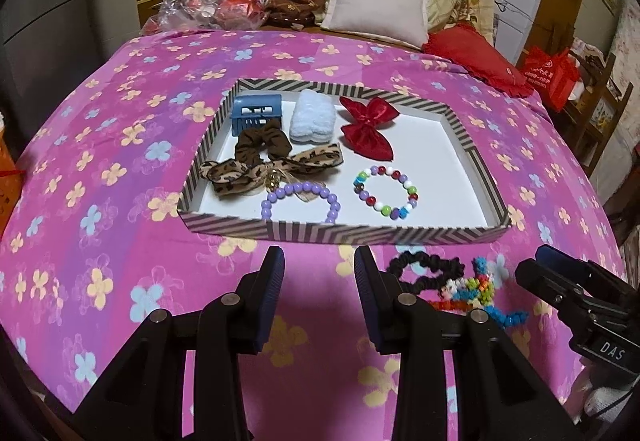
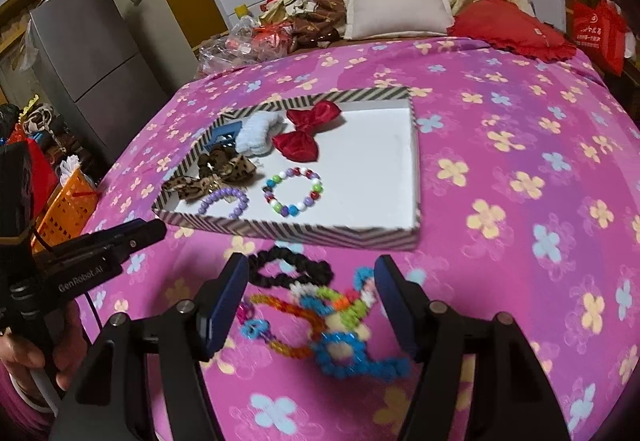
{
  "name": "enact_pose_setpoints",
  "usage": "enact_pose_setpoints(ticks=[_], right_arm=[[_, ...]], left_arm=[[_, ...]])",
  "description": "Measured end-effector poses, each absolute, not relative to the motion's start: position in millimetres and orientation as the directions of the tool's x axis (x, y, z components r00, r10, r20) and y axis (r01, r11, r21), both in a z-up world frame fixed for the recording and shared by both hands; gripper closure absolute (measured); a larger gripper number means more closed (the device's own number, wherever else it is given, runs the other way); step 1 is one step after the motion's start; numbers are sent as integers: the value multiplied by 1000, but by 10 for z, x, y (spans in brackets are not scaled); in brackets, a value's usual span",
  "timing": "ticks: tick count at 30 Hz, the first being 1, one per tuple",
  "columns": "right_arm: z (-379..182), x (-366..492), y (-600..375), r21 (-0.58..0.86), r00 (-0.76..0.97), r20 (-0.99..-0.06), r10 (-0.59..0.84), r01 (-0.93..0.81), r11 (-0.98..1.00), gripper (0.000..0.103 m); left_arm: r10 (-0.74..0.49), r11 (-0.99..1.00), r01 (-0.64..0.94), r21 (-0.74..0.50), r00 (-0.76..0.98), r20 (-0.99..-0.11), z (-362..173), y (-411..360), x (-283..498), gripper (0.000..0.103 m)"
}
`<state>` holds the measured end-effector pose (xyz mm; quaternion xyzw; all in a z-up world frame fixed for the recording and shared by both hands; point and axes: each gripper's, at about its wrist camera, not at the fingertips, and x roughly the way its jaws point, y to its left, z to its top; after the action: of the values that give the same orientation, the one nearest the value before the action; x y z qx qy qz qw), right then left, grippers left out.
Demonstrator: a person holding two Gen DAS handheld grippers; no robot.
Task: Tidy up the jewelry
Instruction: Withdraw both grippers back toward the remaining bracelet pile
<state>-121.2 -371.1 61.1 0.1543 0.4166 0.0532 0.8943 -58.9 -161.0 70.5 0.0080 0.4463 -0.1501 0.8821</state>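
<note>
On the bed's pink flowered cover (image 1: 120,201), the striped tray (image 1: 344,231) holds a red bow (image 1: 368,129), a leopard bow (image 1: 248,171), a purple bead bracelet (image 1: 300,199) and a multicoloured bead bracelet (image 1: 386,191). In front of it lie a black scrunchie (image 2: 290,271) and colourful bead pieces (image 2: 340,325). The left gripper (image 1: 319,265) stands spread and empty; the right gripper (image 2: 310,277), jaws parted, hangs over those pieces without pinching anything.

The purple bracelet (image 1: 301,199) has its near side hidden behind the tray (image 1: 344,232) wall at lower centre. The colourful bead pile (image 2: 320,321) at lower centre is blurred. The hair clip (image 2: 224,135) is mostly hidden behind the tray's left wall.
</note>
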Motion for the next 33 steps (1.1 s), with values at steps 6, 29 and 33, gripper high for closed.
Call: enact_pose_setpoints(ticks=[6, 29, 33], right_arm=[[546, -1430, -3843, 283, 633, -752, 180, 64, 957, 34], [166, -1726, -3841, 227, 573, -797, 189, -6, 974, 37], [106, -1662, -3784, 200, 568, -804, 176, -20, 980, 37]], left_arm=[[-277, 950, 276, -146, 530, -801, 665, -1590, -680, 70], [-322, 940, 249, -232, 433, -842, 430, -1676, -630, 70], [-339, 935, 251, -252, 416, -844, 405, -1743, -585, 70]])
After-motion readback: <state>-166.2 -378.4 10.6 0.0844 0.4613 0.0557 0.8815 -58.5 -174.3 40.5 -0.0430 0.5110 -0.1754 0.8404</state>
